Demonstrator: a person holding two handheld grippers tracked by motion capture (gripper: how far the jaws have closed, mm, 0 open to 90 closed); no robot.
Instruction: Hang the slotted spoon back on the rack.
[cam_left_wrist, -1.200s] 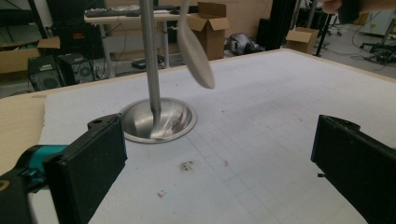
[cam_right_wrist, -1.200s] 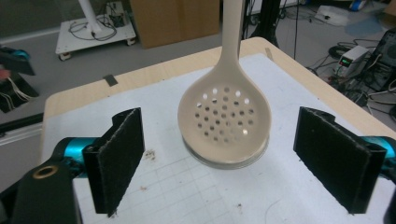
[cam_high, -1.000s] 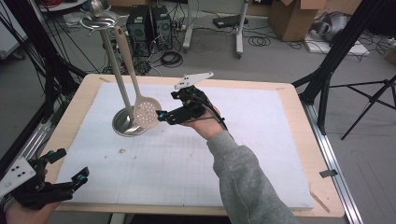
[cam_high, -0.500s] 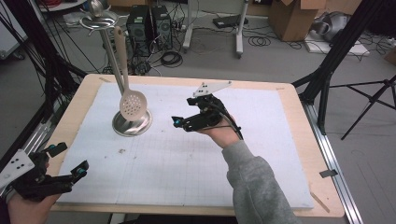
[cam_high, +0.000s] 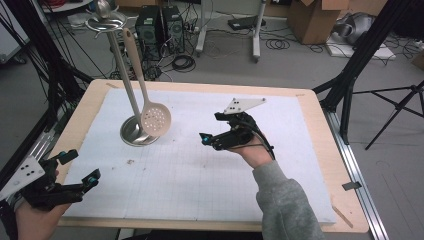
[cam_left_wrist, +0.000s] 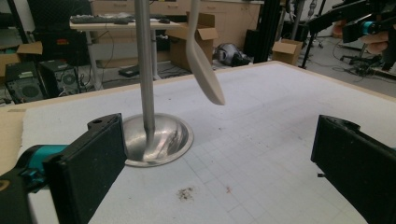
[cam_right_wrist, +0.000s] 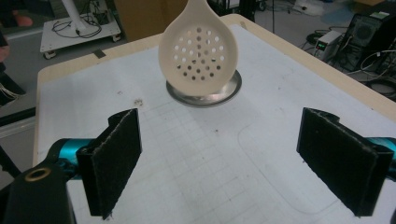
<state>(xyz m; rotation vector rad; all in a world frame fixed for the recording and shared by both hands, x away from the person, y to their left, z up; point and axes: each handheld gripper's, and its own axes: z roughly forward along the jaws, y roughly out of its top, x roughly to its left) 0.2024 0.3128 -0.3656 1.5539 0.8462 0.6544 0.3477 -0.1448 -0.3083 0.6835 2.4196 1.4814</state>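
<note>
- Toward the table's (cam_high: 310, 150) far-left corner: slotted spoon (cam_high: 155, 120) hangs from stand (cam_high: 122, 75), bowl just above base.
- Likely light, stiff; grasp handle.
- Right gripper (cam_high: 218, 129), left gripper (cam_high: 80, 167): fingers spread, empty.

A lab or workshop — computer towers (cam_high: 161, 29) and loose cables (cam_high: 280, 44) on the far floor, cardboard boxes (cam_high: 315, 17) far right, black rig frames around the table (cam_high: 320, 125).

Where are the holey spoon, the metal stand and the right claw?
Spoon (cam_right_wrist: 198, 58): right gripper view, middle of its holed bowl.
Stand (cam_high: 135, 134): high view, its round base.
Right claw (cam_high: 211, 128): high view, between its fingertips.
</note>
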